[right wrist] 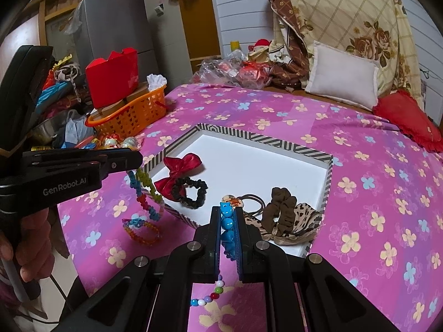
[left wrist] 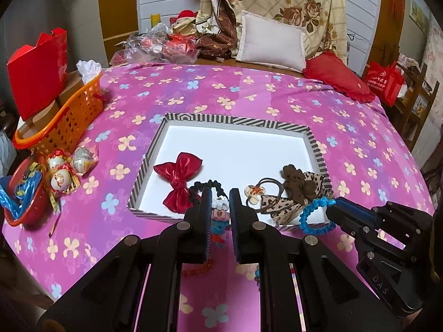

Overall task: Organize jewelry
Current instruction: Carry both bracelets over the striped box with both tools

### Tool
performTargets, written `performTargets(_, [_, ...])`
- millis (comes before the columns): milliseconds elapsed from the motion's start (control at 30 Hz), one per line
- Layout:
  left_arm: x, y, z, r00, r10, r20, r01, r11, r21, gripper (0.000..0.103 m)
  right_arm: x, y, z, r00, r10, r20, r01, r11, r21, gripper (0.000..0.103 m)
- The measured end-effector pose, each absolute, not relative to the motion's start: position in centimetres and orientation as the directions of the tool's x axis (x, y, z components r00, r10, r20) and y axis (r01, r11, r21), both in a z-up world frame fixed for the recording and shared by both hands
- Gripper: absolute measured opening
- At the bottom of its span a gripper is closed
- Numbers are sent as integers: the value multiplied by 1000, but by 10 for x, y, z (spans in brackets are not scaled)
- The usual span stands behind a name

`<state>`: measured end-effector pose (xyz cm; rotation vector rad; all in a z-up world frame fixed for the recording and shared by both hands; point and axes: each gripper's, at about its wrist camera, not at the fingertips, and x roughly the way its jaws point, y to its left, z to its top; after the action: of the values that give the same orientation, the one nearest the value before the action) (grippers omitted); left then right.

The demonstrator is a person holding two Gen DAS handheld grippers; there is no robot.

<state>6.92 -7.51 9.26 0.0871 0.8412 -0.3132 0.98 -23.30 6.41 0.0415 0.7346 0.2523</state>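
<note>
Two scrunchies (right wrist: 189, 192) (right wrist: 279, 202), one red bow (right wrist: 180, 170), three wrapped eggs (left wrist: 64, 168)

A shallow white tray with a striped rim (left wrist: 314, 141) at frame centre holds a shiny red fabric bow (left wrist: 178, 178), a black scrunchie (right wrist: 191, 192), a brown scrunchie (right wrist: 279, 207) and a leopard-print hair tie (right wrist: 303, 218), while a blue beaded bracelet (left wrist: 314, 217) hangs over its lower right rim.

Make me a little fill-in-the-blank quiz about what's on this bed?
The right hand-held gripper is shut on a ____ bracelet.
The bow in the striped tray is ____.
The black scrunchie lies ____ the tray.
The basket left of the tray is ____.

Missing words: blue; red; inside; orange
</note>
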Motion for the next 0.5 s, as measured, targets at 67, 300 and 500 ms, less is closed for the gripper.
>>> performTargets(67, [74,-76,93,621,-238,-746,306,951,-49,11,14,-235,64,713,241,-659,-208,969,130,8])
performTargets(300, [95,-82,95,621,-237,-747,299,953,-53,11,39,-233,66,707,241,-665,-202,970,136,8])
performTargets(500, [117,-91,91,624,-226,-748,287,957,-50,11,63,-230,60,699,249,-670,-198,968,154,8])
